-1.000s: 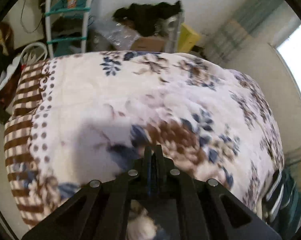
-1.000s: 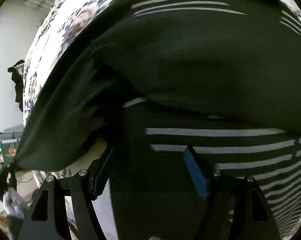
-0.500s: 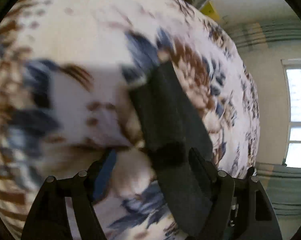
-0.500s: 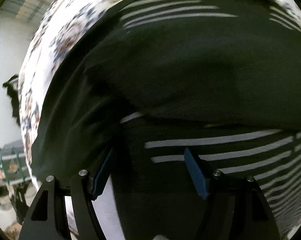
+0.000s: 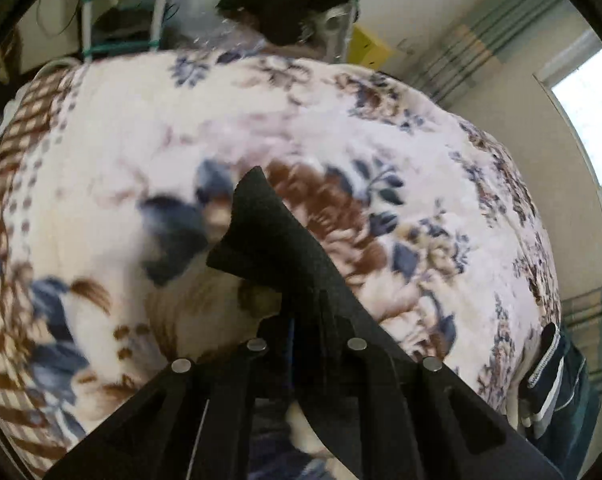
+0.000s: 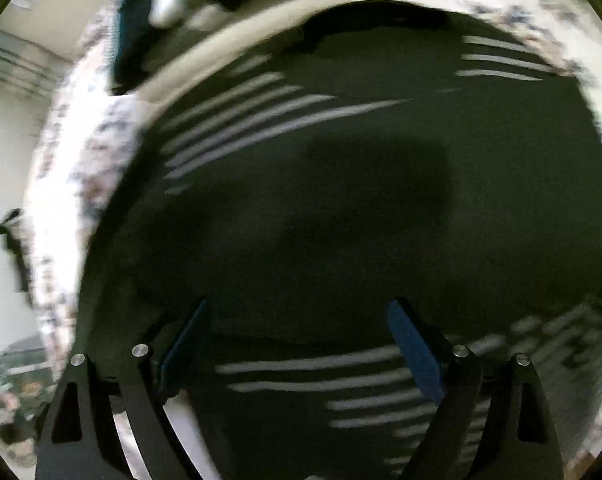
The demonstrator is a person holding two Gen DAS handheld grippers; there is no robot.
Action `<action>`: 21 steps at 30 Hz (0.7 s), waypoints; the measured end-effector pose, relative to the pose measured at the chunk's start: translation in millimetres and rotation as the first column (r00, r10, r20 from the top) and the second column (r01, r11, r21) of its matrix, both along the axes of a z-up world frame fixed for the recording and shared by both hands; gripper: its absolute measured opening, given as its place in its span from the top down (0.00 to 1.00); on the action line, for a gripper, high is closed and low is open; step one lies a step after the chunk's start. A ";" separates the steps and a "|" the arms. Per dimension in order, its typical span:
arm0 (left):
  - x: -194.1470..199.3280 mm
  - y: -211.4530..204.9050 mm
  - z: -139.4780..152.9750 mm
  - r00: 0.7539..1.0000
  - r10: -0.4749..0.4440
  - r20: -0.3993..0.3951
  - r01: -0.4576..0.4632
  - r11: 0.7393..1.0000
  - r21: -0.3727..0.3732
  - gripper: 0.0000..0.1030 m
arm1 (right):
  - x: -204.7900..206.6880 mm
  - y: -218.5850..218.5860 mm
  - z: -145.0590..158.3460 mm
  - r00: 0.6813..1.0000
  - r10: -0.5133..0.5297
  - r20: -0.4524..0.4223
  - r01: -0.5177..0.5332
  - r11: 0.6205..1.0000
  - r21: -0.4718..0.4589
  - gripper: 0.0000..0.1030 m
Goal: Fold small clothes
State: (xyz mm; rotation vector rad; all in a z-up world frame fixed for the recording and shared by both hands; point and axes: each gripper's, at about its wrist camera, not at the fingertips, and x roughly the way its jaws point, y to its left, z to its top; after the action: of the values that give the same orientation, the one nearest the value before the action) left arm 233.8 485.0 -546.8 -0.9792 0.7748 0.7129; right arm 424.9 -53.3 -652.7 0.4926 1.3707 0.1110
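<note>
A dark garment with thin white stripes [image 6: 341, 160] lies spread on the floral blanket [image 5: 261, 120] of a bed. In the left wrist view a corner of black fabric [image 5: 261, 224] sticks up from between the fingers of my left gripper [image 5: 301, 320], which is shut on it. My right gripper [image 6: 299, 308] hovers close over the garment, pointing steeply down. Its jaws are opening, its blue pads [image 6: 413, 352] stand wide apart, and the cloth lies flat beneath them, pinched by neither. The right wrist view is blurred.
Beyond the bed stand a white rack with green rungs [image 5: 121, 0], a dark heap of clothing [image 5: 289, 4] and a yellow box [image 5: 365, 46]. A striped teal garment [image 5: 557, 392] hangs at the bed's right edge. More folded clothes [image 6: 161, 8] lie past the striped garment.
The left gripper, shut on nothing a second ago, opened around a strip of black cloth and has closed on it. The right gripper's jaws spread wider and it shifted across the garment.
</note>
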 end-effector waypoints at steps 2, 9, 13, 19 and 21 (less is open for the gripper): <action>2.9 1.4 6.2 1.000 -0.017 0.002 0.017 1.000 0.007 0.93 | 17.1 21.2 -13.7 0.999 0.044 -0.006 -0.042 0.991 0.130 0.12; 8.9 -0.6 24.3 0.998 -0.053 0.022 0.053 0.998 0.026 0.93 | 28.9 71.5 -39.7 0.988 0.137 -0.065 -0.085 0.852 0.516 0.20; 15.9 -10.0 42.0 0.995 -0.093 0.026 0.092 0.994 0.064 0.93 | 13.4 42.4 -19.3 0.997 0.062 -0.044 -0.038 0.908 0.417 0.24; 49.0 -63.3 103.1 0.969 -0.244 0.033 0.232 0.951 0.205 0.93 | -7.6 -7.5 12.8 0.996 0.090 0.004 -0.087 0.967 -0.240 0.14; 67.5 -92.9 123.2 0.948 -0.316 0.045 0.297 0.926 0.233 0.93 | -12.9 -23.7 14.3 0.995 0.095 -0.013 -0.094 0.936 -0.338 0.04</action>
State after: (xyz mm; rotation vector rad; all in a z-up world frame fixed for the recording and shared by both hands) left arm 301.2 392.1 -423.6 -0.6585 0.7370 0.4714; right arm 412.0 -77.0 -638.4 0.1367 1.3749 -0.0464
